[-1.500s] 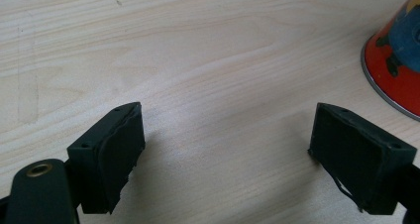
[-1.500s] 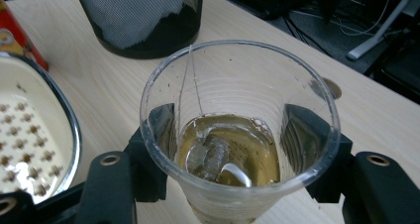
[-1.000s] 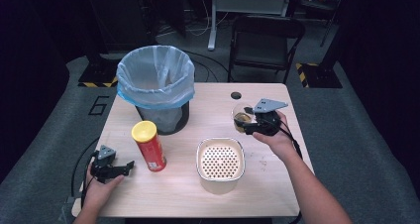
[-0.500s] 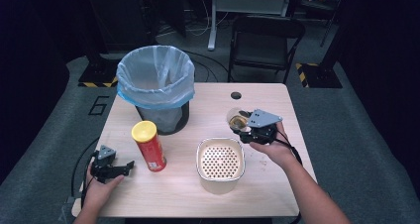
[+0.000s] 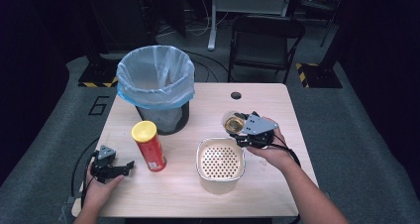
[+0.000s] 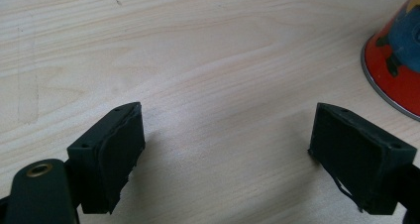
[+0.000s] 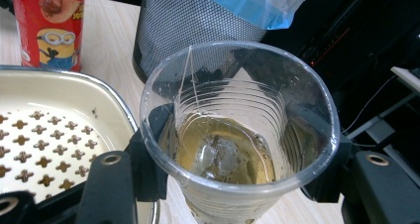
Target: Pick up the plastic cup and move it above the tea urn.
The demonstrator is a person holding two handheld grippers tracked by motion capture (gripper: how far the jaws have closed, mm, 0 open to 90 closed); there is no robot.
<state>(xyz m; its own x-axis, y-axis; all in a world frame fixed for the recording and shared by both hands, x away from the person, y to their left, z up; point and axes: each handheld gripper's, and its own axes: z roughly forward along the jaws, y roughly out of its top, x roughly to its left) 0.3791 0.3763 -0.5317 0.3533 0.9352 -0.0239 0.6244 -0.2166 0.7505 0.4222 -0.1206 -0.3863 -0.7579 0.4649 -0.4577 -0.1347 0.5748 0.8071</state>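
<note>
On the pale wooden table [image 5: 277, 100], dark surroundings

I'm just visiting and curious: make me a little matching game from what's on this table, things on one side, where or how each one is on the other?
Things:
1. plastic cup
2. chip can
3. trash bin
4. strainer bowl

Descriptions:
A. lined with a blue bag
B. perforated insert, near the table's front edge
C. clamped in the right gripper, holding amber liquid and a tea bag
D. red, yellow lid, standing upright

Pairs: 1-C, 2-D, 3-A, 4-B
</note>
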